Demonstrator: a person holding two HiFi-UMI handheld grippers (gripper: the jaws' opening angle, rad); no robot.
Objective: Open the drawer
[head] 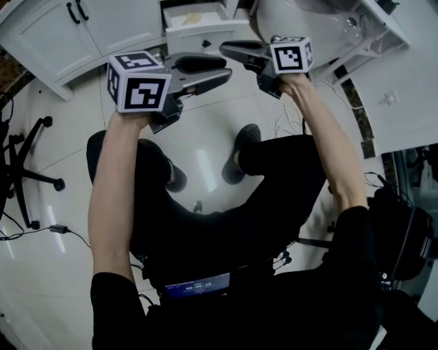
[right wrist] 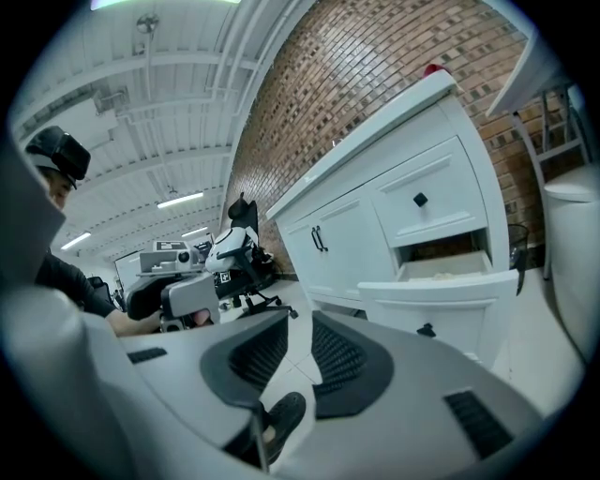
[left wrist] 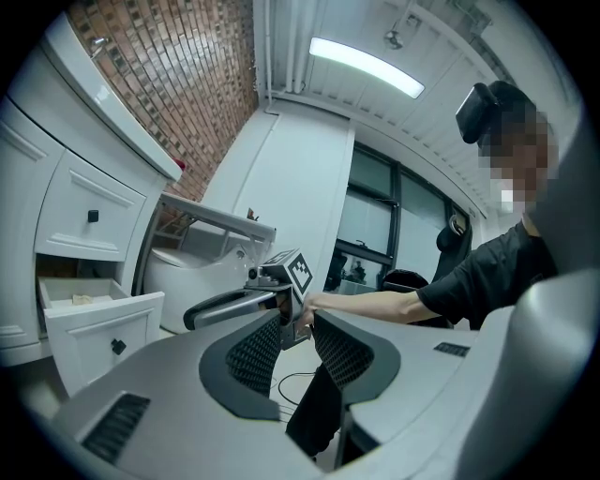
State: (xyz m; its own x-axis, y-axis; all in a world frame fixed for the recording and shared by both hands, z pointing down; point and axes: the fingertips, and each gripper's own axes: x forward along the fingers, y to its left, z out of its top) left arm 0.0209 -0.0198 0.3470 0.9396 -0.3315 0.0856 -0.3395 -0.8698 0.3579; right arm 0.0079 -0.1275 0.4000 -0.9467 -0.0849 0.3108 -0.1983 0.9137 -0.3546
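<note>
The white drawer (head: 198, 24) of the vanity stands pulled out at the top of the head view, with something pale lying inside it. Its front carries a small black knob (right wrist: 427, 329). My left gripper (head: 222, 68) is held level, short of the drawer. In the left gripper view its jaws (left wrist: 298, 328) stand apart with nothing between them, and the drawer (left wrist: 98, 323) is off to the left. My right gripper (head: 226, 49) hovers just in front of the drawer front. In the right gripper view its jaws (right wrist: 300, 328) show a narrow gap with nothing in it, apart from the drawer (right wrist: 450, 300).
A shut upper drawer (right wrist: 420, 199) sits above the open one. White cabinet doors (head: 102, 27) stand to its left and a toilet (head: 301, 17) to its right. An office chair base (head: 27, 171) and cables (head: 58, 229) lie on the tiled floor at left.
</note>
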